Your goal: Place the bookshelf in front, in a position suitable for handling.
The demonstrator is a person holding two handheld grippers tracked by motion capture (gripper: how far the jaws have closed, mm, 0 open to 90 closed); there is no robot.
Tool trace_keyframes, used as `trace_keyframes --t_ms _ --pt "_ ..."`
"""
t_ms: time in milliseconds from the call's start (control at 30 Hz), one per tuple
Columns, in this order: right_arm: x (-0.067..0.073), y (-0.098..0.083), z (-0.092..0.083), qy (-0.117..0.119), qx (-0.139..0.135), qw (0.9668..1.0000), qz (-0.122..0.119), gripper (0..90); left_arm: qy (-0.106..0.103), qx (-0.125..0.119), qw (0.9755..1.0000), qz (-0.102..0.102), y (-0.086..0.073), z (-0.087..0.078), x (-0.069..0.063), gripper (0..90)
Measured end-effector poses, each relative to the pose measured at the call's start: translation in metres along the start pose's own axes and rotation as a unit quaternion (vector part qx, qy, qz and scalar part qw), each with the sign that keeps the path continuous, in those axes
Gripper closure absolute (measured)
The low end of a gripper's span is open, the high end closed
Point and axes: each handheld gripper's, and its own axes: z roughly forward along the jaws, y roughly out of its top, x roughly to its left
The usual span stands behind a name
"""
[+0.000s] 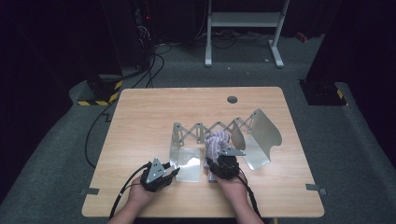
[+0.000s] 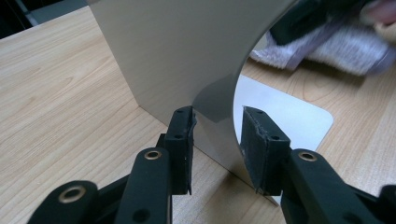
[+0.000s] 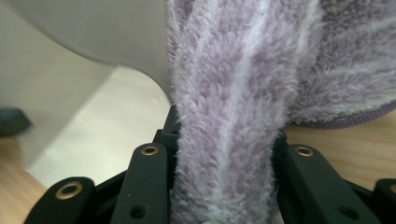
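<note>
A metal expanding rack (image 1: 210, 127) stands mid-table with a curved end plate on each side. My left gripper (image 1: 176, 170) sits at the left end plate (image 1: 180, 140). In the left gripper view its jaws (image 2: 217, 140) straddle the plate's upright edge (image 2: 177, 56), open, the left pad close against it and a slim gap at the right pad. A fluffy purple-striped towel (image 1: 217, 140) lies bunched between the two plates. My right gripper (image 1: 215, 156) is shut on a fold of the towel (image 3: 233, 93), which fills the space between its pads (image 3: 224, 144).
The rack's right end plate (image 1: 261, 135) curves outward toward the table's right side. The left plate's flat foot (image 2: 289, 116) rests on the wood. A round cable hole (image 1: 232, 99) lies near the far edge. Cables (image 1: 149, 65) and a white stand (image 1: 243, 23) are on the floor beyond.
</note>
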Motion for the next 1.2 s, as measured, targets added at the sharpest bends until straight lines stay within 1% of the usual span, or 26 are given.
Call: trace_keyframes --t_ms 133,333,367,400,467,600,700,800,900,1033,1133,1200 --pt "0.004 0.01 -0.016 0.012 -0.033 0.9994 0.0 65.0 0.001 0.0 1.0 -0.001 0.0 0.001 0.0 64.5" --pt "0.01 0.027 -0.037 0.027 -0.078 0.9966 0.0 65.0 0.001 0.0 1.0 0.0 0.0 0.0 -0.001 64.5" --pt "0.012 0.032 -0.043 0.031 -0.091 0.9954 0.001 65.0 0.0 0.0 1.0 0.001 0.0 0.0 -0.001 64.5" --pt "0.012 0.032 -0.043 0.031 -0.091 0.9954 0.001 65.0 0.0 0.0 1.0 0.001 0.0 0.0 0.0 64.5" --pt "0.014 0.036 -0.049 0.033 -0.104 0.994 0.0 65.0 0.0 0.0 1.0 0.002 0.0 0.0 0.0 64.5" --pt "0.018 0.045 -0.062 0.038 -0.134 0.9902 -0.003 65.0 -0.001 0.0 1.0 0.002 0.0 0.0 0.0 64.4" --pt "0.02 0.048 -0.068 0.037 -0.15 0.988 -0.007 65.1 0.0 0.0 1.0 0.002 0.0 0.0 0.0 64.4" --pt "0.019 0.047 -0.066 0.037 -0.146 0.9886 -0.002 65.1 0.0 0.0 1.0 0.002 0.0 0.0 0.0 64.4" --pt "0.017 0.042 -0.06 0.035 -0.133 0.9905 0.003 65.1 -0.001 0.0 1.0 0.003 0.0 0.0 0.0 64.4" --pt "0.015 0.035 -0.052 0.031 -0.117 0.9927 0.004 65.1 -0.001 0.0 1.0 0.003 0.0 0.0 0.0 64.4" --pt "0.013 0.028 -0.043 0.026 -0.099 0.9947 0.005 65.1 -0.001 0.0 1.0 0.003 0.0 0.0 0.0 64.4" --pt "0.011 0.022 -0.035 0.022 -0.082 0.9964 0.007 65.1 -0.001 0.0 1.0 0.003 0.0 0.0 0.0 64.4"
